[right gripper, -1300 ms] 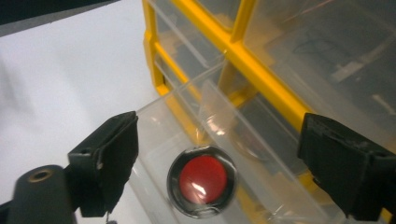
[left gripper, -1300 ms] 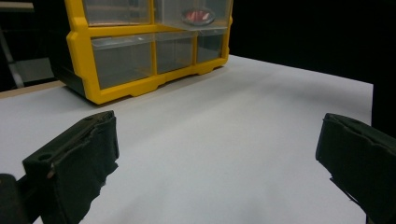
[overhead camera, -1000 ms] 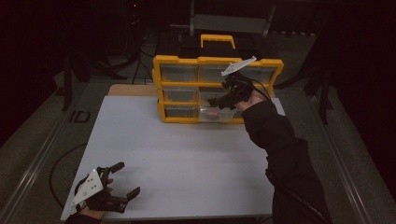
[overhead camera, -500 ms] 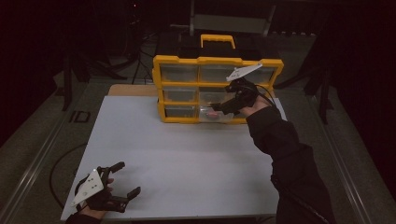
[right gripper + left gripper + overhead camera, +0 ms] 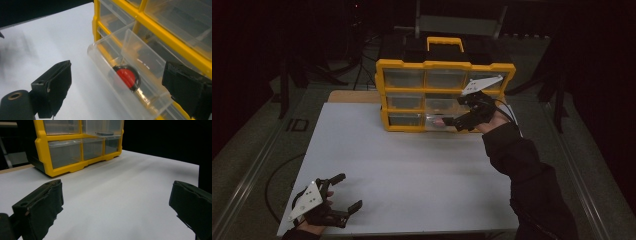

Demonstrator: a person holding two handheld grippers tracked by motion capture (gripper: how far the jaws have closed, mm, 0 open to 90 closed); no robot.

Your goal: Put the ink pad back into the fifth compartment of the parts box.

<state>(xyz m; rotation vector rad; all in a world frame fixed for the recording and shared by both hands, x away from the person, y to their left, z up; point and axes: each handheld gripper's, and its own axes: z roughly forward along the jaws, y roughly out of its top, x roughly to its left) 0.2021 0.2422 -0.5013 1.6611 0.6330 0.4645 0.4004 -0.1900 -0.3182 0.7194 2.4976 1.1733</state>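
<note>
Right hand-held gripper [image 5: 451,121] outstretched, jaws wide at pulled-out clear drawer [image 5: 125,82], left hand-held gripper [image 5: 346,192] resting wide open, empty

Dim, grainy pictures; black surroundings, lit white table [image 5: 412,160], blurred near edges.

- The yellow organizer [image 5: 444,95] is cut by the top edge in the left gripper view and by the top and right edges in the right gripper view.
- The red round thing [image 5: 126,76] in the open drawer [image 5: 130,82] is too blurred to name.
- In the high view, the drawers' contents are too dim and small to tell.
- The person's right sleeve [image 5: 532,185] is cut by the bottom edge.
</note>
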